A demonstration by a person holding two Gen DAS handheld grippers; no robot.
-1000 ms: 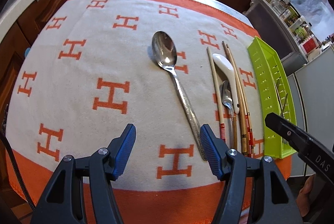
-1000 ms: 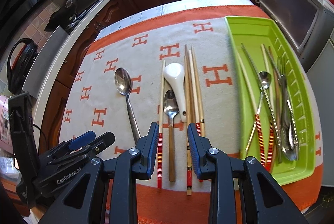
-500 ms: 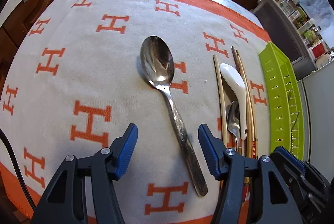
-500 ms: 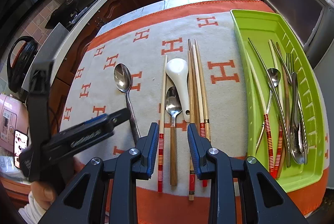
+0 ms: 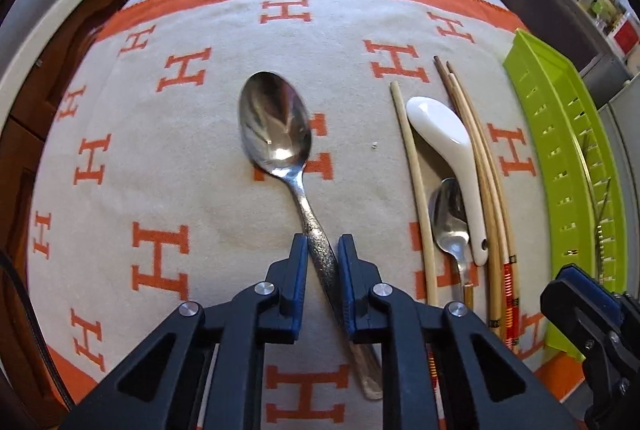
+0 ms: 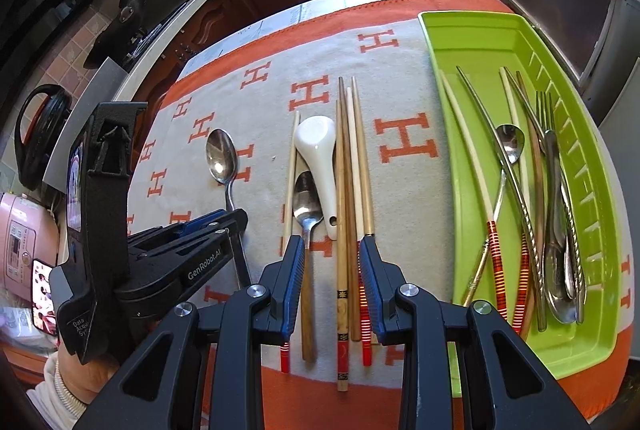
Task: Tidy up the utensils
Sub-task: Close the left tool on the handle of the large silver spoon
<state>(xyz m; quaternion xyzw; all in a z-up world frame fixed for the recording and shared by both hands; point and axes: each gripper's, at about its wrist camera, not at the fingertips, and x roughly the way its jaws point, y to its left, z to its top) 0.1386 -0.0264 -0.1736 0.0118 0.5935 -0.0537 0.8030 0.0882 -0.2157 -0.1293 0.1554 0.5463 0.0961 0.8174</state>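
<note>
Utensils lie in a row on the orange-and-cream cloth printed with orange "H" letters that covers the tabletop. Your left claw has just been closing, and its blue pads now pinch the hammered, textured handle of the large steel spoon, whose shiny bowl lies straight ahead of the claw. Just to the right of that claw lie a pale chopstick, a white ceramic spoon, a small steel spoon with a wooden handle and more chopsticks with red-banded ends. Your right claw stands partly open with nothing pressed between its pads; it hovers over the chopsticks, which run between its fingers. Right of it, the green tray holds chopsticks, a small spoon, a fork and other steel pieces. The left claw's body reads "GenRobot.AI" in the right wrist view.
</note>
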